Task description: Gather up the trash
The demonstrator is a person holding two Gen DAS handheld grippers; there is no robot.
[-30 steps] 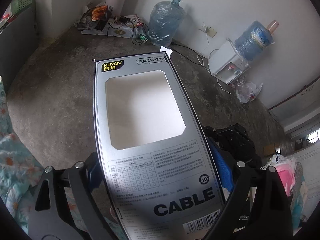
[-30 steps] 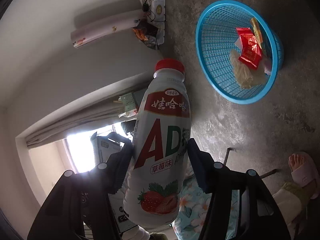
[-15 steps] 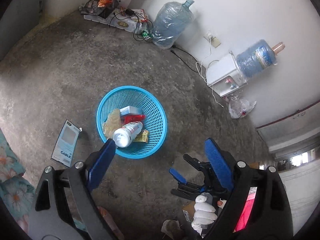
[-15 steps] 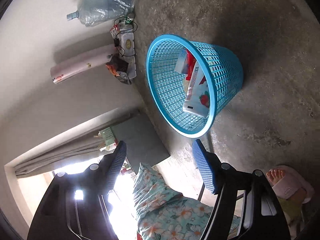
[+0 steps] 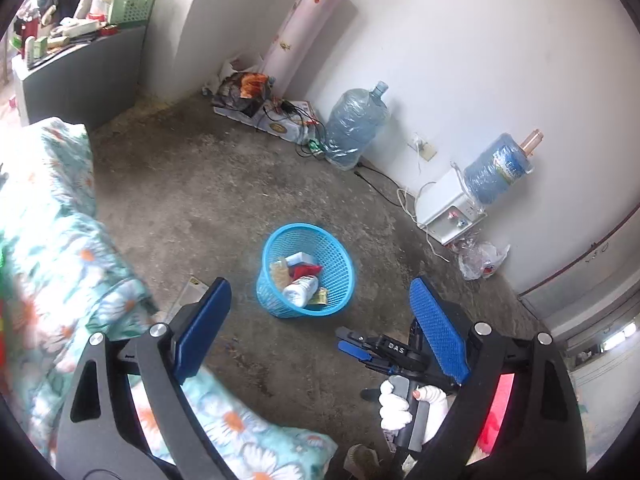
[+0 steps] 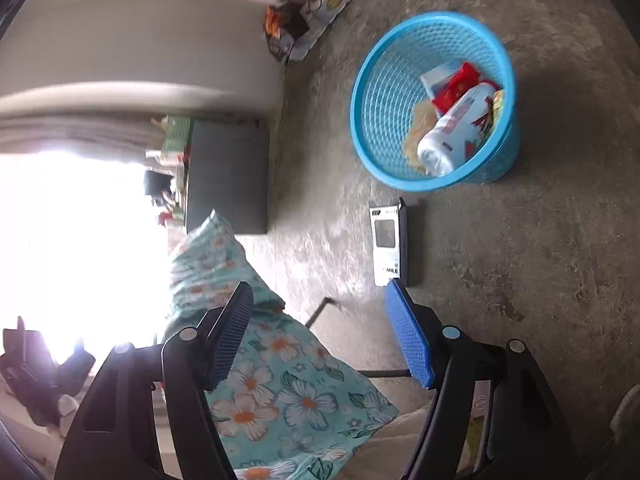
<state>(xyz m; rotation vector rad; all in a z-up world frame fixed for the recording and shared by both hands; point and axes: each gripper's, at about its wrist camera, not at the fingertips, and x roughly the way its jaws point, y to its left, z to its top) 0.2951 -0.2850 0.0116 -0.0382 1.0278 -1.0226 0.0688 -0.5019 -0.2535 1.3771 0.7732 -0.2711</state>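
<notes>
On floor: one basket [image 6: 362, 92], one box [image 6: 386, 246]

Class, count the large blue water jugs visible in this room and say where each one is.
2. One water jug stands on the floor against the wall; another jug sits tilted atop the white dispenser. Others may be hidden.

The right gripper [image 5: 362, 346], seen in the left wrist view, carries the white letters "DAS" on its black body. The grey cable box [image 6: 387, 246] lying flat on the concrete floor [image 6: 540, 260] beside the blue basket [image 6: 496, 166] shows "ABLE" at its near end; its other print is too small to read.
</notes>
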